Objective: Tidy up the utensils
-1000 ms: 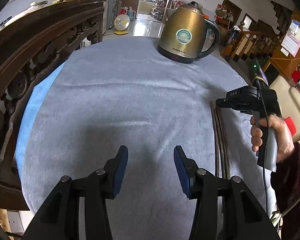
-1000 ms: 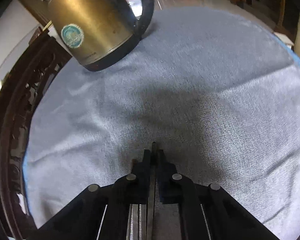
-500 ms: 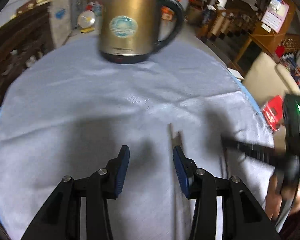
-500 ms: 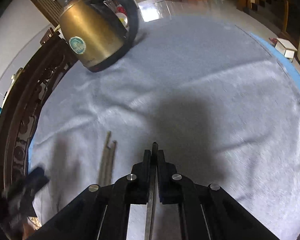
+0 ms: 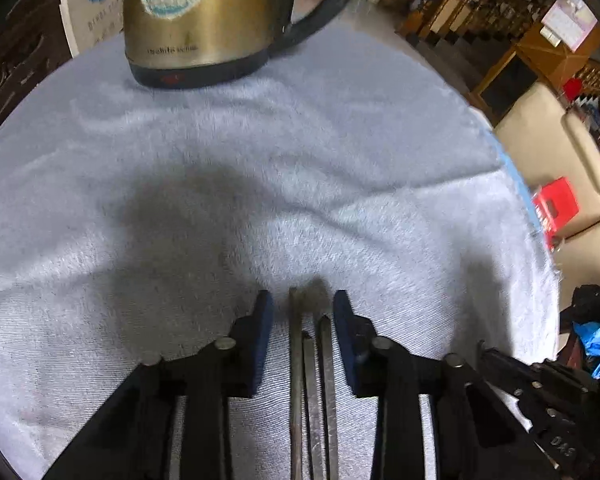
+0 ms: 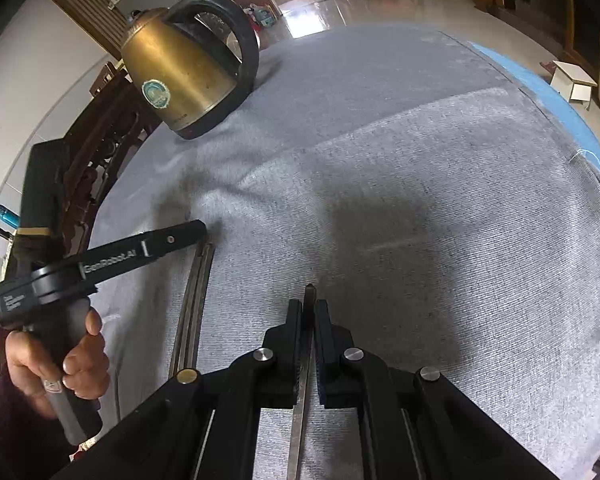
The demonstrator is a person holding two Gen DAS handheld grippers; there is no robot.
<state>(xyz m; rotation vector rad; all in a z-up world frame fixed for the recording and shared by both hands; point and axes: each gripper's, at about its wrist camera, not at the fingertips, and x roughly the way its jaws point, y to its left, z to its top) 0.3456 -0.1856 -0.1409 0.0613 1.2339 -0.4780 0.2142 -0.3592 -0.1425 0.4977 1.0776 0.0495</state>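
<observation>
Three dark metal chopsticks (image 5: 312,380) lie side by side on the grey tablecloth (image 5: 300,184). My left gripper (image 5: 303,304) is open, its blue pads straddling their far ends just above the cloth. In the right wrist view the same chopsticks (image 6: 194,296) lie under the left gripper (image 6: 198,230). My right gripper (image 6: 308,312) is shut on a single metal chopstick (image 6: 305,380), held above the cloth to the right of the others, tip pointing forward.
A brass electric kettle (image 5: 204,20) with a black handle stands at the far side of the round table, also in the right wrist view (image 6: 184,76). A carved wooden chair (image 6: 96,152) is at the left edge. Beige sofa (image 5: 572,152) lies beyond the right edge.
My left gripper has swung right and forward over the lying chopsticks, now straddling them, with jaws narrowed. My right gripper has pulled back with its chopstick; the kettle looks farther away.
</observation>
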